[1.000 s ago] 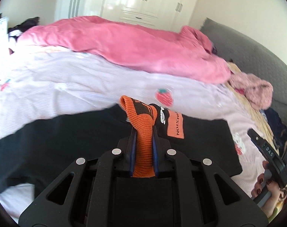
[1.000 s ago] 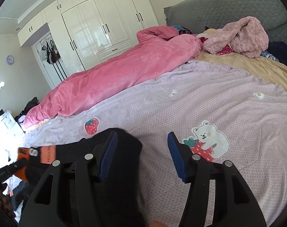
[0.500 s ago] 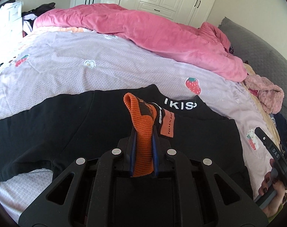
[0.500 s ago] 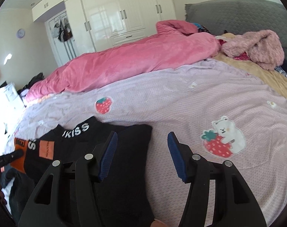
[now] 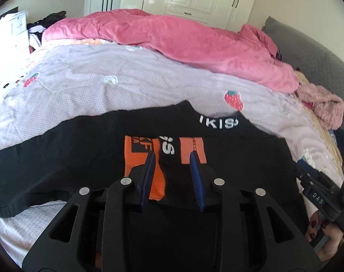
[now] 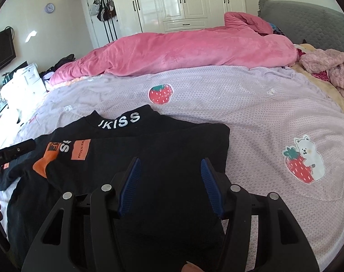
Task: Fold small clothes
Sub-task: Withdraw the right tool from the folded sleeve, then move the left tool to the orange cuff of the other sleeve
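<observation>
Bedroom setting: lilac bedspread [image 6: 251, 117] with strawberry and bear patches serves as your work surface.

Left gripper [image 5: 172, 156]: your jaws have just been opening. They now stand a little apart, blue pads clear on both sides. The orange cuff [image 5: 147, 156] of the sleeve lies on the garment partly between them and beside the left pad; the pads do not press on it.

Right gripper [image 6: 170, 162]: your jaws stand about half open over the right part of the garment. Nothing is pinched; black cloth lies flat beneath and between the pads [image 6: 131, 181].

Task item: black top [image 6: 167, 145], spread on the near part of the bedspread, collar pointing away from you. White lettering "KISS" reads across the collar. One sleeve is folded in over the chest, its orange cuff lying beside an orange label near the collar. In the left wrist view the other sleeve runs out towards the left edge, unfolded. The top's right side shows a straight edge on the bedspread.

Outward: your right hand [image 5: 319, 231], nails painted dark, grips its tool handle at the lower right of the left wrist view. A pink duvet [image 6: 183, 49] is heaped along the far side of the bed. A fluffy pink garment [image 6: 330, 68] sits at the far right near a grey headboard [image 6: 308, 22]. White wardrobes [image 6: 183, 2] line the back wall; a wall clock [image 6: 50, 7] and hanging bags [image 6: 104, 9] are to their left.
</observation>
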### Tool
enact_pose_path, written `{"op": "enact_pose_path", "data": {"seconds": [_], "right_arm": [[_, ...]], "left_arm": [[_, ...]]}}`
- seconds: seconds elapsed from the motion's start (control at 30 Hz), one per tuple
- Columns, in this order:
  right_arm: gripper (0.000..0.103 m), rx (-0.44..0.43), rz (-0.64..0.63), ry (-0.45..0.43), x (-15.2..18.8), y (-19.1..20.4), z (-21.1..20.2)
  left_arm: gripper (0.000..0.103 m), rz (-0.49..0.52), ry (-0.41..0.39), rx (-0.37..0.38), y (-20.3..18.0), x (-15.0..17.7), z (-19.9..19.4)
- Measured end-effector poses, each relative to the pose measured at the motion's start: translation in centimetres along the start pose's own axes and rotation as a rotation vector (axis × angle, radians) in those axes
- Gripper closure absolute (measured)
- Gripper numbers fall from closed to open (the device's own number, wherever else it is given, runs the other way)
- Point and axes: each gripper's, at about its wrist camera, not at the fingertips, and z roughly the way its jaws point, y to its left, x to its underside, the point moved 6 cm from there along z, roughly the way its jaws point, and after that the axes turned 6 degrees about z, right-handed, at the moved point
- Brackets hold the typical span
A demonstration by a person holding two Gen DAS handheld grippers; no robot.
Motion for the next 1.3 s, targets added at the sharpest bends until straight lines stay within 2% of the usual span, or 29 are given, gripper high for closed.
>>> {"op": "enact_pose_path", "data": {"seconds": [0.23, 0.37, 0.43, 0.5, 0.57, 0.73, 0.83, 0.9, 1.03, 1.13, 1.17, 1.23, 1.3], "right_arm": [[0.049, -0.034, -0.034, 0.017, 0.4, 1.3, 0.2], [0.049, -0.034, -0.081, 0.06, 1.4, 2.6, 1.0], [0.049, 0.012, -0.097, 0.09, 1.9, 2.3, 1.7], [0.048, 0.088, -0.071, 0.151, 2.6, 0.8, 3.1], [0.048, 0.064, -0.026, 0.181, 2.9, -0.1, 3.8], [0.047, 0.07, -0.033, 0.17, 3.0, 0.0, 3.4], [0.042, 0.031, -0.005, 0.146, 2.8, 0.0, 2.8], [0.037, 0.005, 0.007, 0.132, 2.7, 0.3, 2.1], [0.029, -0.026, 0.006, 0.1, 2.4, 1.0, 0.9], [0.028, -0.031, -0.001, 0.089, 2.4, 1.5, 0.5], [0.023, -0.028, -0.002, 0.085, 2.4, 1.6, 0.4], [0.016, -0.032, 0.0, 0.069, 2.4, 1.9, 0.1], [0.015, -0.04, -0.001, 0.051, 2.4, 2.3, -0.4]], "left_arm": [[0.075, 0.02, 0.129, -0.029, 0.1, 2.8, 3.9], [0.075, 0.011, 0.134, -0.024, 0.7, 3.4, 4.6], [0.075, 0.012, 0.134, -0.02, 0.7, 3.4, 4.6], [0.075, 0.004, 0.134, -0.012, 0.8, 3.4, 4.6], [0.075, -0.008, 0.131, -0.006, 0.9, 3.4, 4.4], [0.075, -0.022, 0.122, -0.001, 1.0, 3.4, 4.2], [0.074, -0.035, 0.114, -0.002, 1.0, 3.3, 3.6], [0.066, -0.039, 0.101, -0.001, 1.0, 3.0, 3.0], [0.063, -0.036, 0.083, -0.008, 1.1, 2.9, 1.8], [0.059, -0.02, 0.071, -0.016, 1.1, 2.9, 1.0], [0.058, -0.015, 0.067, -0.022, 1.2, 2.9, 0.7], [0.048, -0.005, 0.059, -0.031, 1.3, 2.9, 0.2], [0.044, -0.005, 0.044, -0.039, 1.6, 2.9, -0.6]]}}
